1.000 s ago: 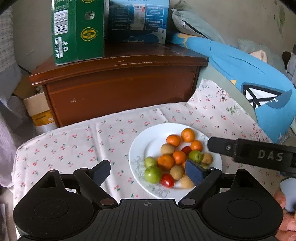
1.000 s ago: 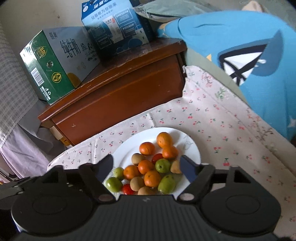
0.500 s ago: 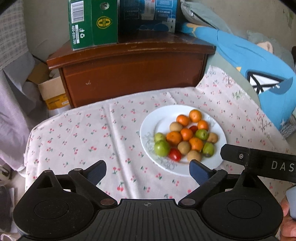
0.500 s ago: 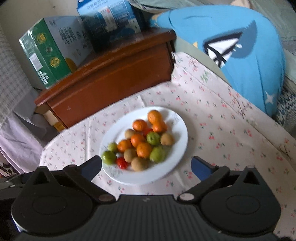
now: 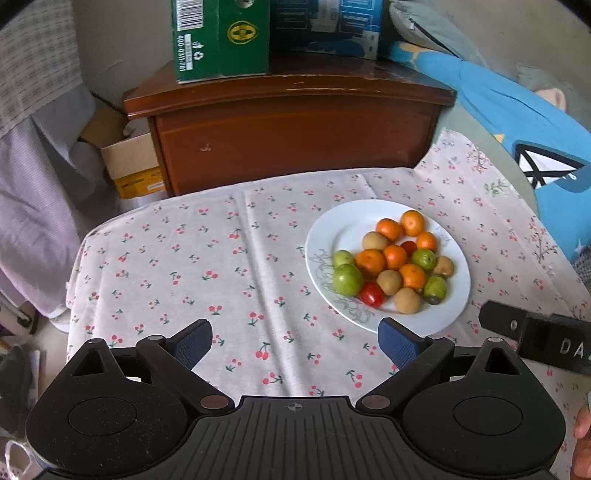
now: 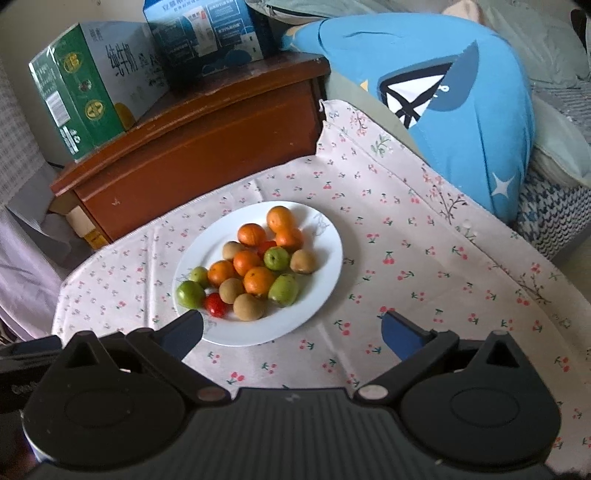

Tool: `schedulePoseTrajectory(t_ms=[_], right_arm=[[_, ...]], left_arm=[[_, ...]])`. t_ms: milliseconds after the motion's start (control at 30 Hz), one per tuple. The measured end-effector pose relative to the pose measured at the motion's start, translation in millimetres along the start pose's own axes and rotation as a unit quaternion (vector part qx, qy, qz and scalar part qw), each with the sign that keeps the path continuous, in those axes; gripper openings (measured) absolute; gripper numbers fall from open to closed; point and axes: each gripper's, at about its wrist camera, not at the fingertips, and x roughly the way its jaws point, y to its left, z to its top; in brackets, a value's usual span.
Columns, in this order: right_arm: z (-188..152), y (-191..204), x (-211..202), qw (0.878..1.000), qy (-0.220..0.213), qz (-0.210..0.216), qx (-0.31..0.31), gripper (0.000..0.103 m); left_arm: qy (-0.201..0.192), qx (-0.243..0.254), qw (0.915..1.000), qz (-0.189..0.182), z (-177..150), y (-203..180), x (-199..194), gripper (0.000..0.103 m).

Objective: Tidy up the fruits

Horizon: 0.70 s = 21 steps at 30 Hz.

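A white plate [image 5: 325,236] [image 6: 325,236] on the cherry-print cloth holds a heap of fruit: several oranges [image 5: 371,261] [image 6: 258,280], several brown kiwis [image 5: 406,300] [image 6: 248,306], green fruits [image 5: 347,279] [image 6: 190,294] and small red tomatoes [image 5: 371,293] [image 6: 215,304]. My left gripper [image 5: 294,341] is open over bare cloth, left of and nearer than the plate. My right gripper [image 6: 291,330] is open too, just short of the plate's near rim. Nothing sits between either pair of fingers. Part of the right gripper's body shows in the left wrist view at the right edge.
A dark wooden cabinet [image 5: 295,136] [image 6: 192,155] stands behind the table, with a green carton [image 5: 221,37] [image 6: 85,85] and a blue carton [image 6: 207,33] on top. A blue cushion [image 6: 461,122] lies at the right. Cardboard boxes [image 5: 133,166] sit on the floor at the left.
Both grippers have drawn back from the plate, which was between their fingers and now lies farther off. Their jaws stand wider than a second ago. The fruit has not moved.
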Motion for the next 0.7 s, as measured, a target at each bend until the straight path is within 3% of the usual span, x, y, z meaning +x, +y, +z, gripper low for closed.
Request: schedulePoseTrajectory(t_ms=[700], right_arm=[[-8.8, 16.6, 27.3, 0.996, 0.037, -0.051, -0.062, 0.102]], left_arm=[[0.035, 0.008, 0.9987, 0.037, 0.2, -5.9, 31.0, 0.098]])
